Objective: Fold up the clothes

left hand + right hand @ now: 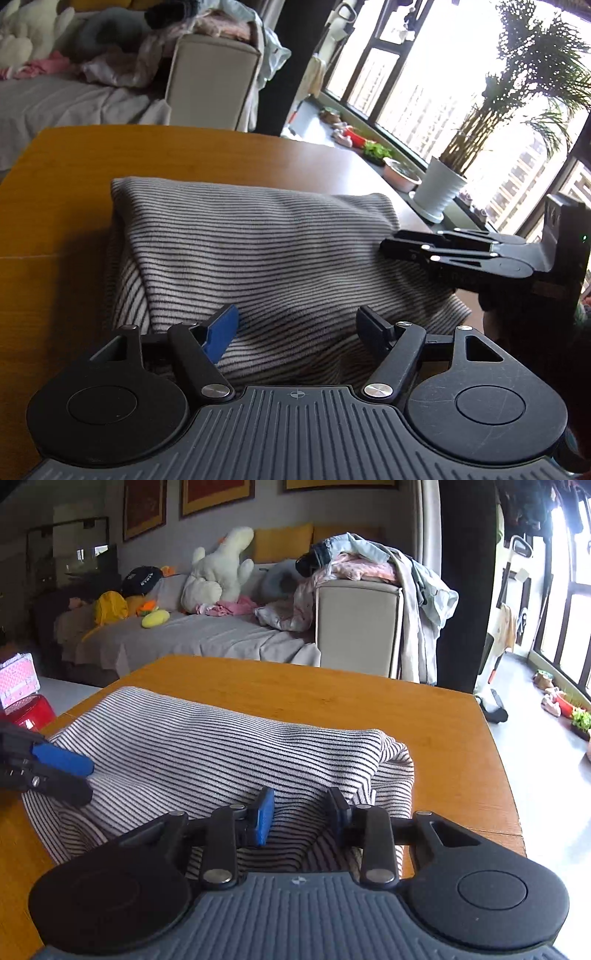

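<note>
A striped black-and-white garment (pixel 251 254) lies folded in a thick bundle on the wooden table (pixel 66 229); it also shows in the right wrist view (pixel 207 753). My left gripper (pixel 295 328) is open, its fingers apart just above the garment's near edge, holding nothing. My right gripper (pixel 301 816) is open over the garment's near right corner. The right gripper also shows in the left wrist view (pixel 388 247), at the garment's right side. The left gripper shows in the right wrist view (pixel 86 779), at the garment's left edge.
The table (pixel 424 716) ends close behind and to the right of the garment. A sofa (pixel 207 635) with soft toys and piled clothes stands beyond. A potted plant (pixel 439 188) and windows are on the right. A red box (pixel 26 709) stands on the floor at the left.
</note>
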{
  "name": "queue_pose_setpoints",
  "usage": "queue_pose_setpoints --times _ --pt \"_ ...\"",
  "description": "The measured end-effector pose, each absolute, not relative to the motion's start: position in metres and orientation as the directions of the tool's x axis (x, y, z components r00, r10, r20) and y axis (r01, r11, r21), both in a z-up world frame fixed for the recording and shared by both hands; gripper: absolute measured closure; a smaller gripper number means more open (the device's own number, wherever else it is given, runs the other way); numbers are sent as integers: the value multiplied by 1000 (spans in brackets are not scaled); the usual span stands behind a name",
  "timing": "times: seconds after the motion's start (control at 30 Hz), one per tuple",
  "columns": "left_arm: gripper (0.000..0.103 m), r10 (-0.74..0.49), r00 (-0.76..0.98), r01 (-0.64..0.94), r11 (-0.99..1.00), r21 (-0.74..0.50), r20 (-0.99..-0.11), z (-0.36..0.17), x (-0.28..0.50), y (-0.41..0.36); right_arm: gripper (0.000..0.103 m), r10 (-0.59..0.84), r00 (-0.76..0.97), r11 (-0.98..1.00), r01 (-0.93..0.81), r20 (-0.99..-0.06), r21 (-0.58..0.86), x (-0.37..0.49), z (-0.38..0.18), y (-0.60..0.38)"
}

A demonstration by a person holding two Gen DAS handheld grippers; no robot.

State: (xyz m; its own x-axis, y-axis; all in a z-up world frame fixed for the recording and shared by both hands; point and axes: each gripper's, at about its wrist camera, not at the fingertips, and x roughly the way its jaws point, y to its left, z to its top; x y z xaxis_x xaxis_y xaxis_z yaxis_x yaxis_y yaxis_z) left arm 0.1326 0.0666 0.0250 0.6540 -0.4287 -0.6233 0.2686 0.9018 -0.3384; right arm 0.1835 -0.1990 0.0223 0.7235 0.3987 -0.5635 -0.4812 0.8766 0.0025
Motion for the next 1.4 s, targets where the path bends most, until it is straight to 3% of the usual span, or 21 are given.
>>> queue_pose_setpoints --times 0.2,0.4,0.53,0.7,0.83,0.97,1.33,1.4 --pt "29 -383 682 256 923 -286 -623 25 164 66 69 419 714 877 -479 -561 45 158 18 -207" --pt "28 -337 702 221 940 -258 -628 25 200 64 56 532 644 819 -557 -549 140 115 17 -197" --pt "26 -316 701 204 948 -245 -639 29 201 61 39 564 616 785 -607 -549 126 101 23 -185" --pt "18 -325 686 198 944 -262 -651 38 176 62 40 530 687 813 -579 -498 66 115 49 -197" --pt "16 -375 670 220 925 -311 -641 45 147 64 55 450 733 853 -522 -510 2 146 51 -205" --pt "26 -416 626 250 908 -336 -660 40 137 54 56 402 718 860 -509 -568 -34 167 23 -201" --pt "35 -418 612 280 908 -311 -671 19 175 47 56 390 749 881 -472 -536 -19 146 15 -216" --pt "43 -415 620 277 910 -309 -665 18 186 47 56 393 751 887 -462 -531 3 137 15 -219"
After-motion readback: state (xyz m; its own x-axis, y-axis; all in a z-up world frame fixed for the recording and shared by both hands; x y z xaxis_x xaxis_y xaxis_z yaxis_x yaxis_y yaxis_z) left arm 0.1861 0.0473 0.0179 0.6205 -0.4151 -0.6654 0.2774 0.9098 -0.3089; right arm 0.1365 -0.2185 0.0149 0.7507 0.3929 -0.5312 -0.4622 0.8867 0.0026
